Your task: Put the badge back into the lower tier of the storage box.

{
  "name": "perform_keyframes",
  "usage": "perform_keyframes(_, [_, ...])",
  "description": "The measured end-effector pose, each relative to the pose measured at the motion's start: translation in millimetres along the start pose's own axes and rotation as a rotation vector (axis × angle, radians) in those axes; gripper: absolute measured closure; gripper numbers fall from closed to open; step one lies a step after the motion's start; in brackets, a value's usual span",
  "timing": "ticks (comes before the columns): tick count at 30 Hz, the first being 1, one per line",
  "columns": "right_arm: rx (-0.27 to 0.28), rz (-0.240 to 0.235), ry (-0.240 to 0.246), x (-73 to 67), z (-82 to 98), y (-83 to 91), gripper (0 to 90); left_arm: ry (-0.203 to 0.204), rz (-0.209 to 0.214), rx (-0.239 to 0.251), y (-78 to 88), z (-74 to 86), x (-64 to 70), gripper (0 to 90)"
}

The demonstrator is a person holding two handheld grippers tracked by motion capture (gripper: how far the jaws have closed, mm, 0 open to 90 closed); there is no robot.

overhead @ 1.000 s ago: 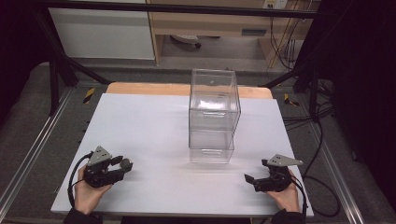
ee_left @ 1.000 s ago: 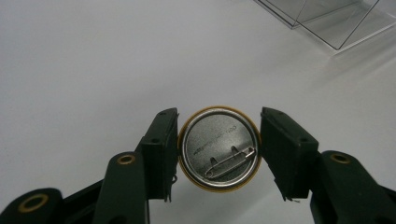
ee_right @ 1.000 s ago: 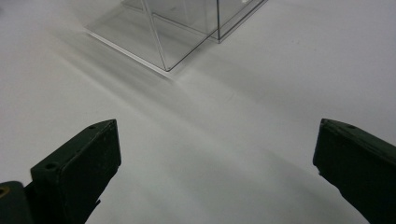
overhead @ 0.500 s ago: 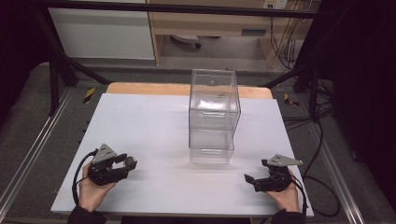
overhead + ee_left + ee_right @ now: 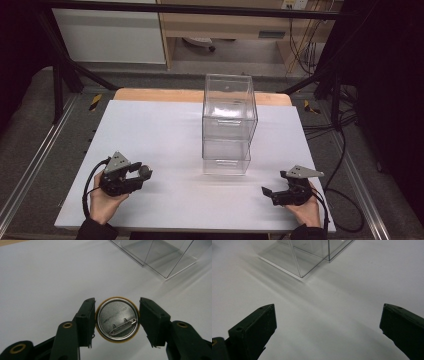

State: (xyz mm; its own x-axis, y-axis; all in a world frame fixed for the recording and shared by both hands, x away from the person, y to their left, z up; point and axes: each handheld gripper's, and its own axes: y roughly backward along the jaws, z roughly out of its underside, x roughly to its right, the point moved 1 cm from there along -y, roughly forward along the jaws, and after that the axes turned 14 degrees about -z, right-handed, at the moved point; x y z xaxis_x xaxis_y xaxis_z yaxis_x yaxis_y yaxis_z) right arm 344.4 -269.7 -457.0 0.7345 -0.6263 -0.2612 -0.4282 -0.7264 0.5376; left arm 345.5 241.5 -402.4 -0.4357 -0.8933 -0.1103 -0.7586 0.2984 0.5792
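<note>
On the white table (image 5: 165,130), near left, we find the left gripper (image 5: 117,320) clamping a badge (image 5: 117,319), pin side facing the camera, pin slanting; the right gripper (image 5: 328,322) gapes empty.

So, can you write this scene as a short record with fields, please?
left gripper: shut on the pin badge, held by its rim, metal back and pin facing the camera
right gripper: open, nothing between the jaws
clear box: upright at the middle of the table, apart from both grippers
table: white top
</note>
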Motion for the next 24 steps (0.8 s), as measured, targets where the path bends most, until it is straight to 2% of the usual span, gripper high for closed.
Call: perform_keyframes(24, [-0.002, 0.0, -0.001, 0.1, 0.1, 0.0, 1.3, -0.023, 0.041, 0.043, -4.7, -23.7, 22.6, 47.7])
